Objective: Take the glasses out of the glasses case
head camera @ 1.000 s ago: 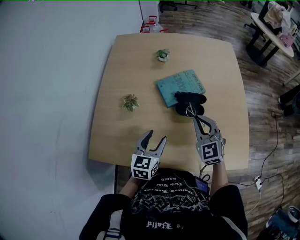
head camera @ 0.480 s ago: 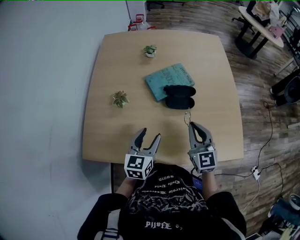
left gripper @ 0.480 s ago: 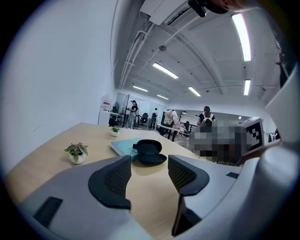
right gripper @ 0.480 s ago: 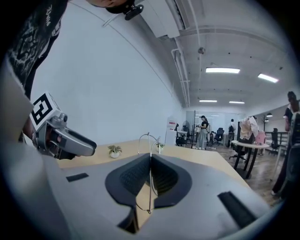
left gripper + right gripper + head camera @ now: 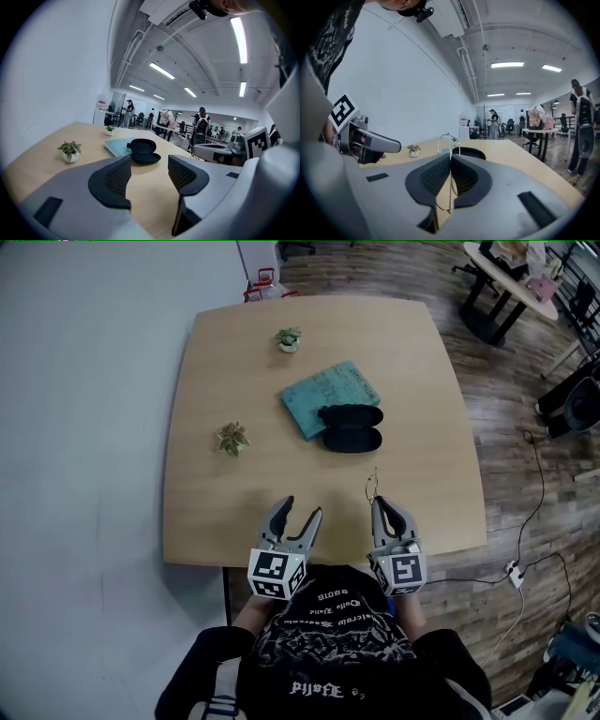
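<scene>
The black glasses case [image 5: 350, 427] lies open in the middle of the table, partly on a teal book [image 5: 328, 397]. My right gripper [image 5: 377, 503] is near the table's front edge, well short of the case, shut on thin wire-frame glasses [image 5: 373, 486] that stick out past its tips. In the right gripper view the wire frame [image 5: 449, 140] is pinched between the closed pads [image 5: 436, 176], with the case [image 5: 469, 152] beyond. My left gripper [image 5: 302, 510] hovers open beside it, with nothing between its fingers [image 5: 112, 178]; the case [image 5: 143, 151] lies ahead of it.
Two small potted plants stand on the table, one at the left [image 5: 232, 438] and one at the far side [image 5: 288, 338]. A wall runs along the left. Wooden floor, cables and other furniture lie to the right; people stand far off in the room.
My right gripper has drawn back from the case toward the table's front edge, rolling as it went and carrying the glasses out. The left gripper stays open and has shifted only a little.
</scene>
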A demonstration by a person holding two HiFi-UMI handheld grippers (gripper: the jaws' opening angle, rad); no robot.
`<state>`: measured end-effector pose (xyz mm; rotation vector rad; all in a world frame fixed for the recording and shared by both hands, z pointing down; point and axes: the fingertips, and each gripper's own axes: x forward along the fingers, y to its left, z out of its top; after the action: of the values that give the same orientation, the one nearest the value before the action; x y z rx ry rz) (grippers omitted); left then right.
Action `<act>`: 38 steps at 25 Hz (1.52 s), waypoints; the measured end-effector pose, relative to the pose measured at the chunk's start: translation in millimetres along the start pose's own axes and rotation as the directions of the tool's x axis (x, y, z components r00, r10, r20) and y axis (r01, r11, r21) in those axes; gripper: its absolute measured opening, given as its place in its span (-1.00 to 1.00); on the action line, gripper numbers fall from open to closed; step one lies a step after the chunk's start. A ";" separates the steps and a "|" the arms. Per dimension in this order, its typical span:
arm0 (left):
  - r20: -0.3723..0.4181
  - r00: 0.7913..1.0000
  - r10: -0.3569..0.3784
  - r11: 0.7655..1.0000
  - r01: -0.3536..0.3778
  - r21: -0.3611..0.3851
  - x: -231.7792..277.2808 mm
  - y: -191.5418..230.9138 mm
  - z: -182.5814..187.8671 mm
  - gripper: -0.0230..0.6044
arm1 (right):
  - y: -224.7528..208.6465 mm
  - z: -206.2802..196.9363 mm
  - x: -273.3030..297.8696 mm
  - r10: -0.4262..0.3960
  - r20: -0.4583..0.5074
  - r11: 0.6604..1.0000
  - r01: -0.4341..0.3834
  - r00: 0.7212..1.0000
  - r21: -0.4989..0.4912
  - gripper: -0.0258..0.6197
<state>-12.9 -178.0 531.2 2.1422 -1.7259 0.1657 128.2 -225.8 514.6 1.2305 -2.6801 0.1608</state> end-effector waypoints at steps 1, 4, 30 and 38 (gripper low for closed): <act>0.001 1.000 -0.005 1.000 0.005 -0.001 0.4 -0.1 0.5 -0.12 | -0.4 -0.1 0.3 -0.003 0.001 1.000 0.003 1.000 0.001 -0.88; 0.005 1.000 -0.021 1.000 0.021 -0.001 0.8 -1.7 2.2 -0.14 | -0.3 -0.3 2.0 -0.003 0.004 1.000 0.003 1.000 0.011 -0.88; 0.003 1.000 0.013 0.999 -0.013 -0.029 10.3 7.0 2.9 -0.92 | -9.6 -1.4 21.1 0.013 0.000 0.999 -0.013 1.000 0.046 -0.88; 0.003 1.000 0.027 0.999 -0.026 -0.019 21.0 10.3 6.4 -0.92 | -16.9 0.8 29.8 0.027 -0.006 0.999 -0.027 1.000 0.030 -0.88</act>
<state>-18.7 -201.4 534.4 2.1079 -1.7514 0.1518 121.9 -258.9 520.6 1.2004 -2.6994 0.2087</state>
